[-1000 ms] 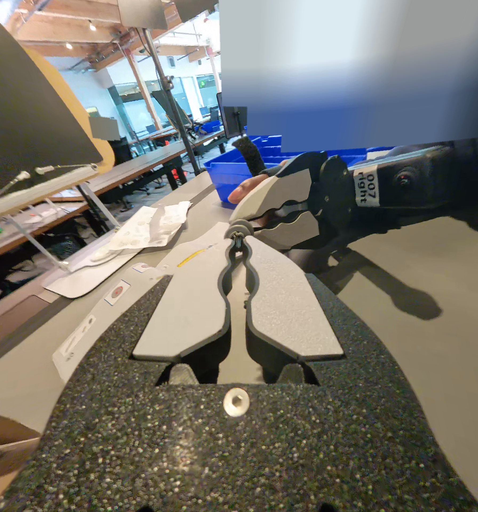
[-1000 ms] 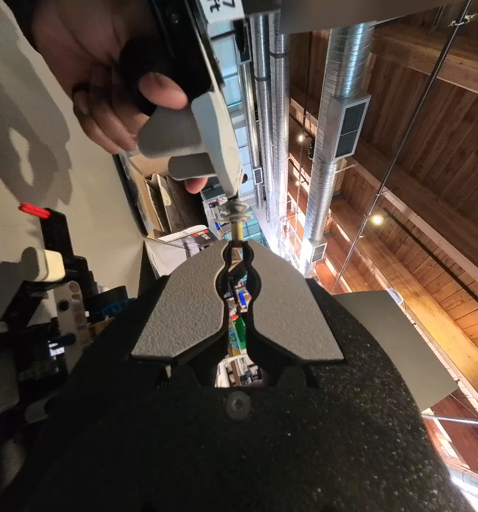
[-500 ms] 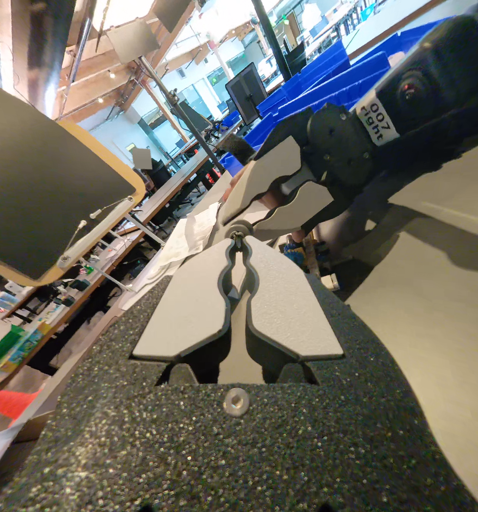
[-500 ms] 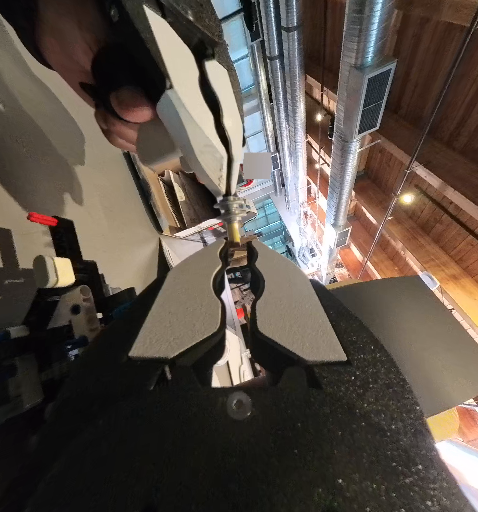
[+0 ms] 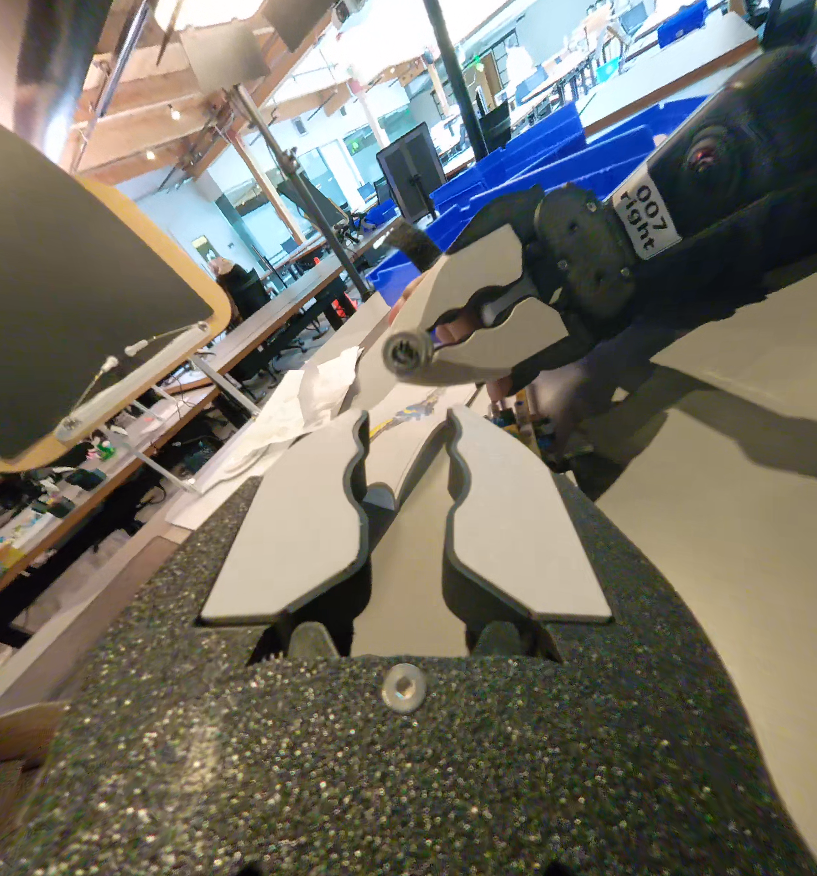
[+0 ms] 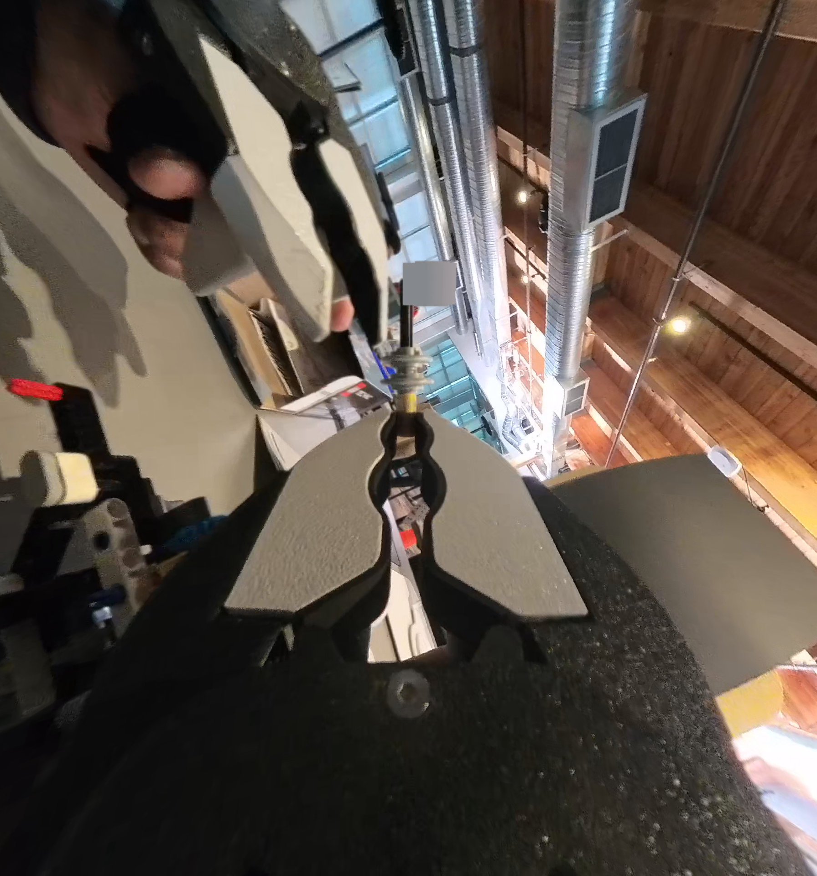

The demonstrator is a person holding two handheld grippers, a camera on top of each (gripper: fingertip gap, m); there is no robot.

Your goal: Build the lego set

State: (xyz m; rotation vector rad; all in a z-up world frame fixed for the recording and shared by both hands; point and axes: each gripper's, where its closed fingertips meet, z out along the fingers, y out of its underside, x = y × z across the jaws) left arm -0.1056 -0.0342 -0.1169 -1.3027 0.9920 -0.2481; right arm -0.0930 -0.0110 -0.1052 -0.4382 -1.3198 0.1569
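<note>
My right gripper (image 6: 408, 417) is shut on a small axle piece (image 6: 408, 374): a tan end between the tips, grey discs above it and a thin black axle beyond. In the left wrist view the right gripper (image 5: 420, 353) is held in the air, with the piece's round grey end (image 5: 406, 353) facing the camera. My left gripper (image 5: 406, 419) is open and empty, just below that piece and apart from it. Its fingers (image 6: 273, 227) show at the upper left of the right wrist view. The partly built black and white lego model (image 6: 89, 497) with a red pin (image 6: 34, 389) stands on the table at left.
The grey table (image 5: 728, 474) runs under both grippers. Loose paper sheets (image 5: 302, 407) lie at its far left. Blue bins (image 5: 539, 180) stand behind. A black board on a stand (image 5: 65, 284) hangs over the left side. A person's hand (image 6: 160, 175) holds the left gripper. Both grippers' tips are close together, under 4 cm apart.
My left gripper has opened and let go of the axle piece, and now sits a little below it. The right gripper still holds the piece.
</note>
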